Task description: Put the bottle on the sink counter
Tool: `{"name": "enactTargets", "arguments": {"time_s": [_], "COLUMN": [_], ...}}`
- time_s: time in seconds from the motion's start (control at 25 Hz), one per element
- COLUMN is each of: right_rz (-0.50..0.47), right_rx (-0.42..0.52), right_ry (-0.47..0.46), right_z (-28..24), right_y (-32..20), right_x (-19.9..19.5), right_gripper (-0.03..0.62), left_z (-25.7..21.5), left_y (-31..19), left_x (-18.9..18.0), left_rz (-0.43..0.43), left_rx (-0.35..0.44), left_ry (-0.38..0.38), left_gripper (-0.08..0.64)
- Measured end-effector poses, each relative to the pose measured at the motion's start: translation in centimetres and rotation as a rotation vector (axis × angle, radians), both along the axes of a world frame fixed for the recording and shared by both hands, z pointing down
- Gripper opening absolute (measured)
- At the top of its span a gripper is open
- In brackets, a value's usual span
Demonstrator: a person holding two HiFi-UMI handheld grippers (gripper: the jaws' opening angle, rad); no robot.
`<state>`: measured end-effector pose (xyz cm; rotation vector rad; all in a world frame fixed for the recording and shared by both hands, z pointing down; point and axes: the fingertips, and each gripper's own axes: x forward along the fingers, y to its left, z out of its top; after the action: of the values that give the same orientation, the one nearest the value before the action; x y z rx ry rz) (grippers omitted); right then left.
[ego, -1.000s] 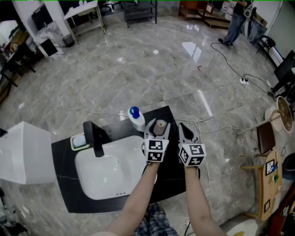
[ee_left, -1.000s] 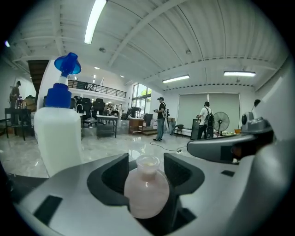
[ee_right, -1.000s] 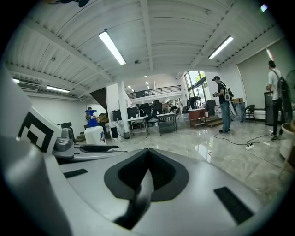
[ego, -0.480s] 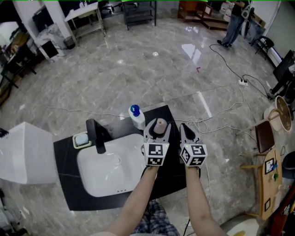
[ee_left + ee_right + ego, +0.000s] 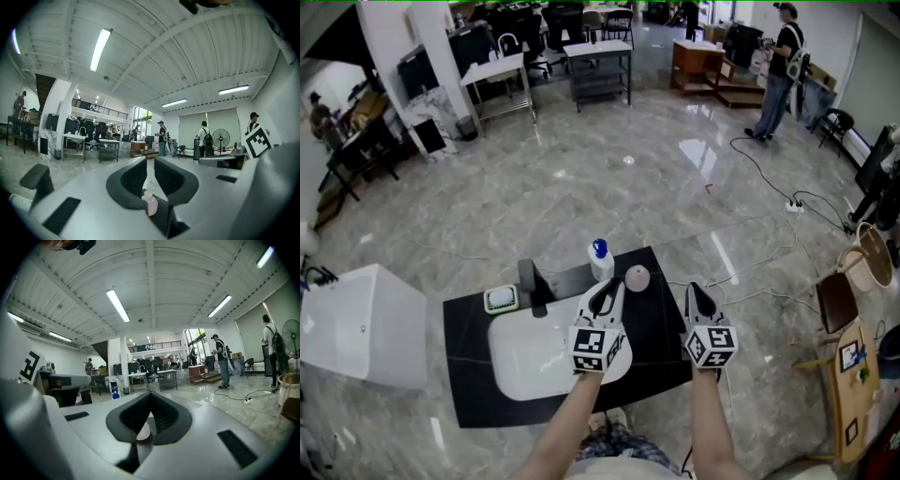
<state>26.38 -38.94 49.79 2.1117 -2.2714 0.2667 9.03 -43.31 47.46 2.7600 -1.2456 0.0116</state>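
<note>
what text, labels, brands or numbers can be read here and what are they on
No readable text anywhere.
marker cubes: black-and-white square patterns, no letters or digits.
blue-capped bottle: label, if any, too small to read.
pale round-topped bottle: no print shows.

A pale pink bottle (image 5: 637,277) is seen beyond the closing, empty left fingers (image 5: 609,292) (white, black-lined); the counter (image 5: 469,375) is black and the sink (image 5: 525,352) white.
</note>
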Motion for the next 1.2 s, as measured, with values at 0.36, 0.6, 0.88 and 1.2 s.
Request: {"name": "enactTargets", "arguments": {"time_s": [0.36, 0.6, 0.88, 1.2], "right_rz": [0.035, 0.067, 0.115, 0.144], "right_rx": [0.082, 0.1, 0.11, 0.114], "right_ry": [0.029, 0.036, 0.046, 0.11], "right_z": [-5.3, -6.8, -7.0, -7.3], "right_y": [9.4, 12.9, 15.4, 16.6], "right_x": [-1.1, -1.1, -1.0, -1.5], "right_gripper": [0.015, 0.015, 0.015, 0.014], "left_z": [-4.4, -5.1, -5.3, -5.5], "left_y": [7.2, 9.3, 10.3, 11.1], "left_x": [-7.2, -10.1, -12.2, -12.5], "left_rz": [-0.005, -0.014, -0.035, -0.028], "left_rx": [0.065, 0.064, 0.063, 0.082], "left_ry": [0.035, 0.044, 0.067, 0.053], "left_gripper": [0.032, 0.028, 0.028, 0.028]}}
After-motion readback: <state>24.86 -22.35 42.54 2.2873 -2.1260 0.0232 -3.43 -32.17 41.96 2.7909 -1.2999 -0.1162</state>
